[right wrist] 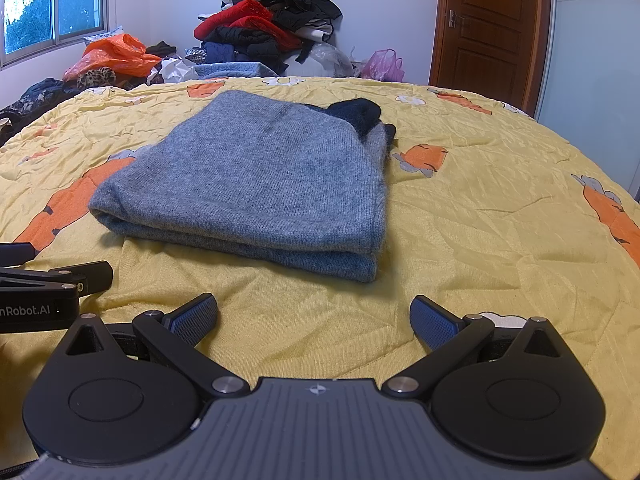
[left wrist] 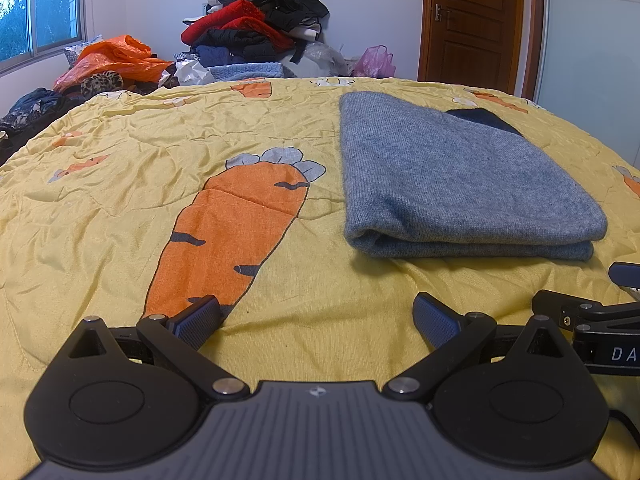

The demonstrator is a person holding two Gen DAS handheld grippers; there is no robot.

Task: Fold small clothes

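- The grey knit garment [right wrist: 256, 184] lies folded at the centre of the right wrist frame, flat on the bed's yellow carrot-print quilt [right wrist: 480, 216]; a dark piece [right wrist: 360, 114] pokes out at its far end.
- It looks soft, light and limp, likely to sag and slide apart in layers; pinching all layers at the near rolled edge seems the safest hold.
- The left tool [left wrist: 316, 320] and right tool [right wrist: 314, 318] both stand spread wide and empty, low in their frames, short of the garment.
- Behind: heaped clothes [right wrist: 272, 20], window [right wrist: 52, 0] upper left, wooden door [right wrist: 492, 20] upper right.
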